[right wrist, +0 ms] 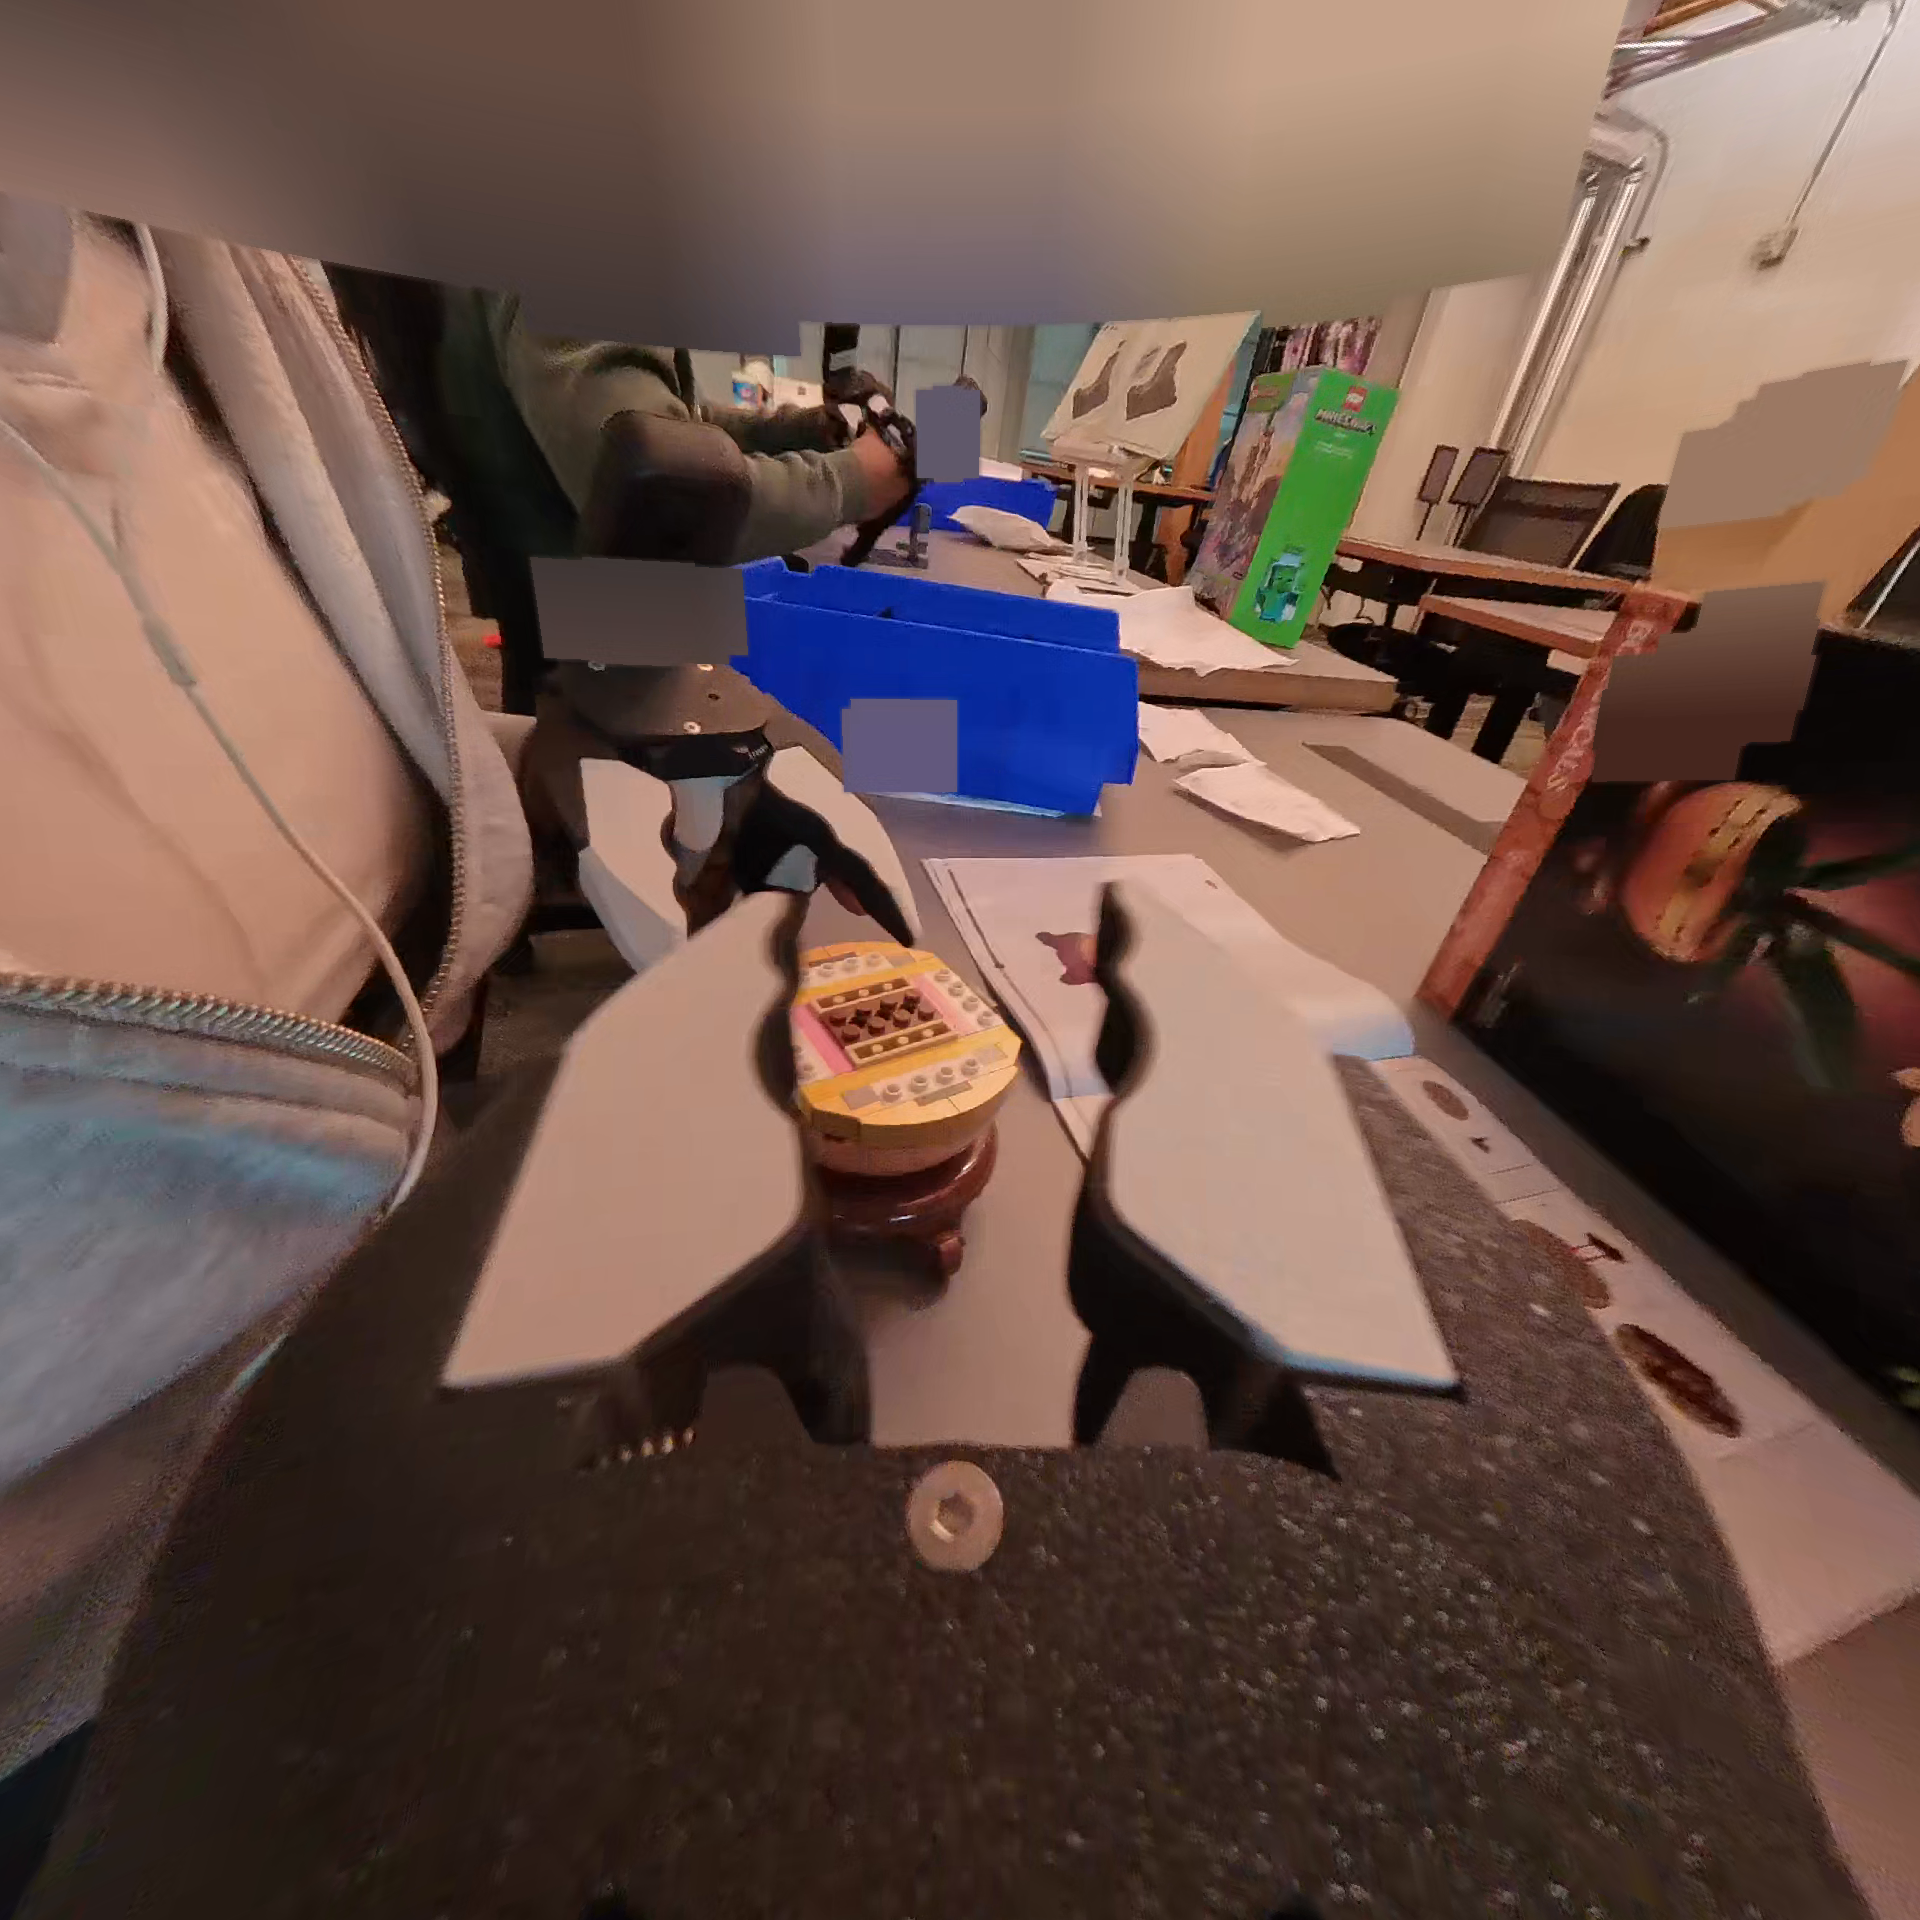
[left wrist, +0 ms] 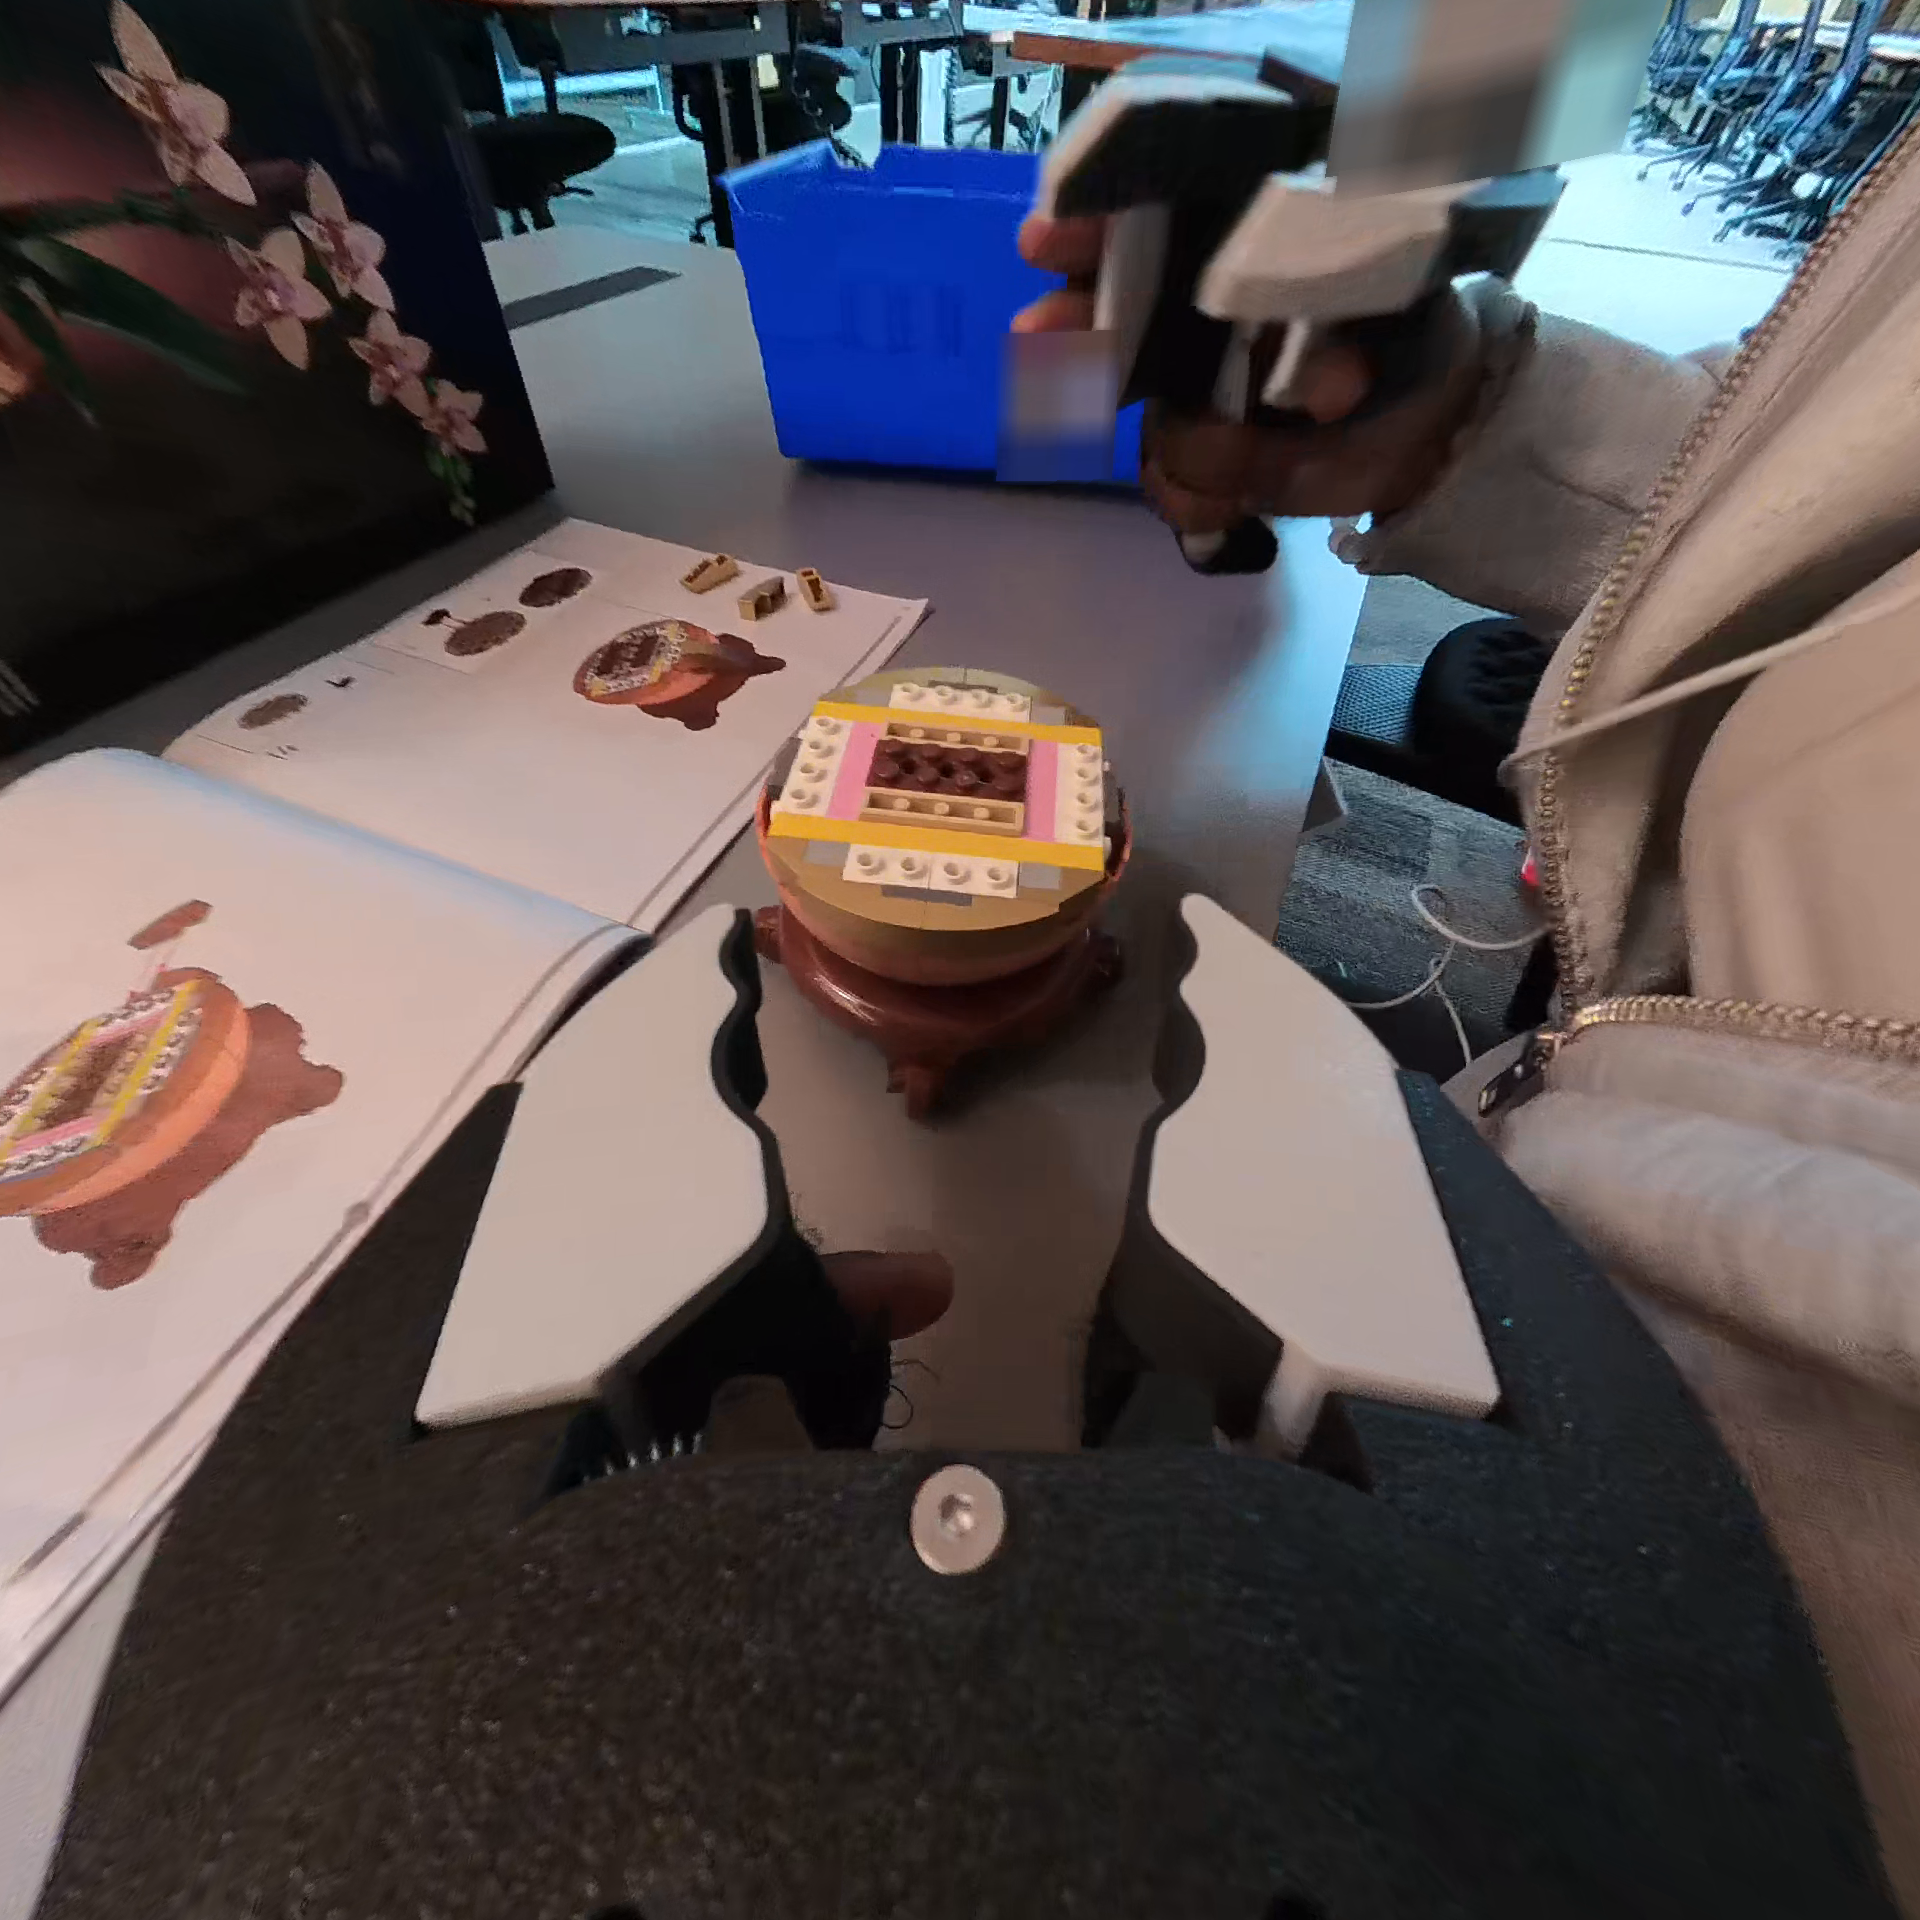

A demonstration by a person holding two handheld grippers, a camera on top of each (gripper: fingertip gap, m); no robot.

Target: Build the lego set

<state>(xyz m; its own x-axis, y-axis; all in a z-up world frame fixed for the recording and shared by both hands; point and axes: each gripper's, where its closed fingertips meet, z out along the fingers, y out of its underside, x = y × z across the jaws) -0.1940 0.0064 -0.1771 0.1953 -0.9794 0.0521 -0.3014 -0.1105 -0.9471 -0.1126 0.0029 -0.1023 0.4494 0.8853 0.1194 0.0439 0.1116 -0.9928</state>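
While the lego pot (left wrist: 940, 831) stands half-built, I am holding both grippers (left wrist: 961, 935) (right wrist: 940, 935) wide and empty, three tan bricks (left wrist: 756, 587) waiting.

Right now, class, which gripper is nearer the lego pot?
Left. The left gripper is open, low over the table, its fingertips just short of the lego pot. The right gripper is open too, raised well above and beyond it, near the blue bin.

Three loose tan bricks (left wrist: 758, 587), one blue bin (left wrist: 883, 312)
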